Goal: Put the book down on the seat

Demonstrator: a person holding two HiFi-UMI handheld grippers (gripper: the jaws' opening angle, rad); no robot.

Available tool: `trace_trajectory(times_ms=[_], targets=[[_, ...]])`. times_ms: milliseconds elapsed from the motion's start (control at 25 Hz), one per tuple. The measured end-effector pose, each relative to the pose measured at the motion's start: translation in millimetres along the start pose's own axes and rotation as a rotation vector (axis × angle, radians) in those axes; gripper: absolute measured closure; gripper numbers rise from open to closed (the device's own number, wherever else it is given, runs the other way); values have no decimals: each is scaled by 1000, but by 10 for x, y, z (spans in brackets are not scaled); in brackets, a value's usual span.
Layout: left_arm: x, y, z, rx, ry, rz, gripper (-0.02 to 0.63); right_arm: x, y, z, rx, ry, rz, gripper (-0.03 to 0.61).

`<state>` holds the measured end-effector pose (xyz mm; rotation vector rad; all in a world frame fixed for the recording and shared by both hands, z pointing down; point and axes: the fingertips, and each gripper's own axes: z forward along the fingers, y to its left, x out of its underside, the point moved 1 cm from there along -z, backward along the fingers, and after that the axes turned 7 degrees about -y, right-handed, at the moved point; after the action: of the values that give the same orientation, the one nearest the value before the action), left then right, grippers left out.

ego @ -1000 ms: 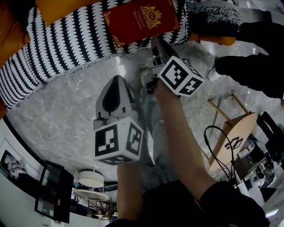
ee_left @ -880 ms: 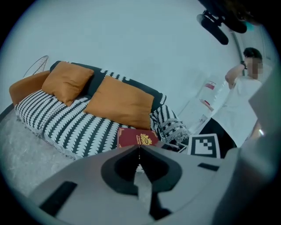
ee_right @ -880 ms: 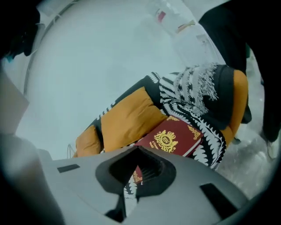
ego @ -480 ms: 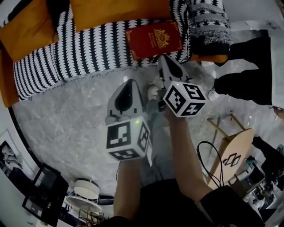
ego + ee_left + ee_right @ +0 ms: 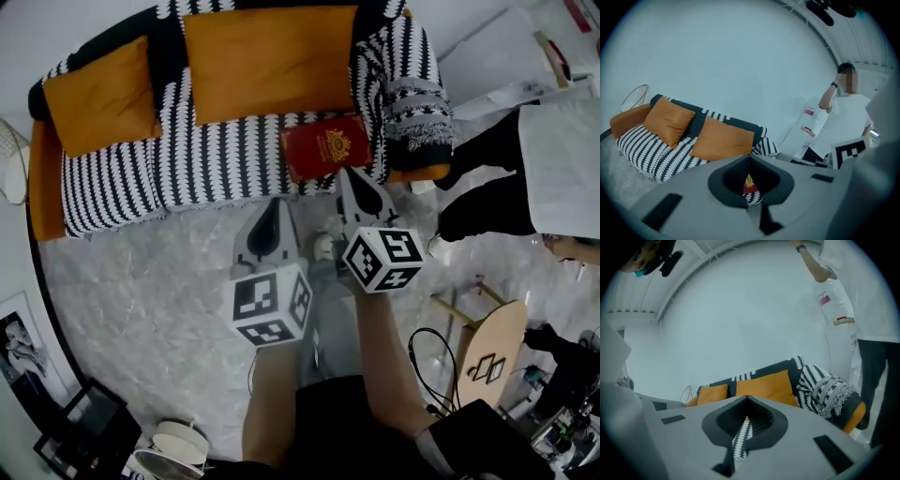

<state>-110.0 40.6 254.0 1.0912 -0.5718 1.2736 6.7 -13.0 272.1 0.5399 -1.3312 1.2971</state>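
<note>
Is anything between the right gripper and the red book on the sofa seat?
Nothing visible does. The red book lies flat on the striped seat; the right gripper, shut and empty, points at its near edge across open air.

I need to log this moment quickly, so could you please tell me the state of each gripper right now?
Left gripper: closed, holding nothing.
Right gripper: closed, holding nothing.

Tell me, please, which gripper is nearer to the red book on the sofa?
Right. The right gripper ends just short of the red book, at its near edge; the left gripper is further back, over the floor to the book's left.
</note>
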Motion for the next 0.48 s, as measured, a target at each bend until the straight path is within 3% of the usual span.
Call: trace_trajectory(times_ms=[480], targets=[[-792, -326, -379, 84, -134, 51, 600, -910, 538, -385, -19, -141, -113, 569]])
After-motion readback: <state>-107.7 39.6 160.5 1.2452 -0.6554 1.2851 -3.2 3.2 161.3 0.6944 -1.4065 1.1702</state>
